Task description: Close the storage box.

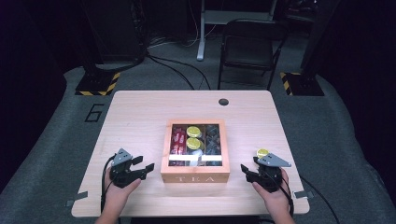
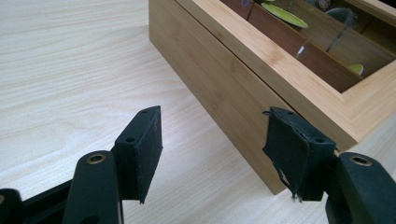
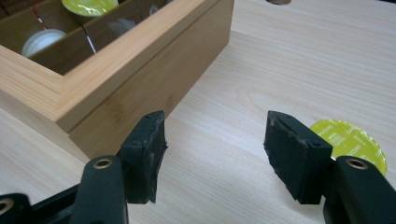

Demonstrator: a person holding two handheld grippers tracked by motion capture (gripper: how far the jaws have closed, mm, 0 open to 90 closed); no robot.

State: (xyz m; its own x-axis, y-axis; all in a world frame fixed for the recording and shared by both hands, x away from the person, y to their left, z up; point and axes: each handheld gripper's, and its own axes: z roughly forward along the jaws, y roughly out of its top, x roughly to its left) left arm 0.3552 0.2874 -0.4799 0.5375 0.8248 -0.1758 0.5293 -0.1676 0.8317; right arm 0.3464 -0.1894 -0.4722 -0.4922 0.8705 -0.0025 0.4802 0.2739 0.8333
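I hold left gripper (image 1: 142, 167) and right gripper (image 1: 248, 171) jaws apart, empty, flanking bamboo tea box (image 1: 195, 177); yellow-green foil-topped round capsule (image 1: 262, 152) beside right gripper.

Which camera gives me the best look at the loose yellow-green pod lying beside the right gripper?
The right gripper view: the pod lies close, printed top readable, partly behind the open right jaw. The high view shows it small, beside the right gripper.
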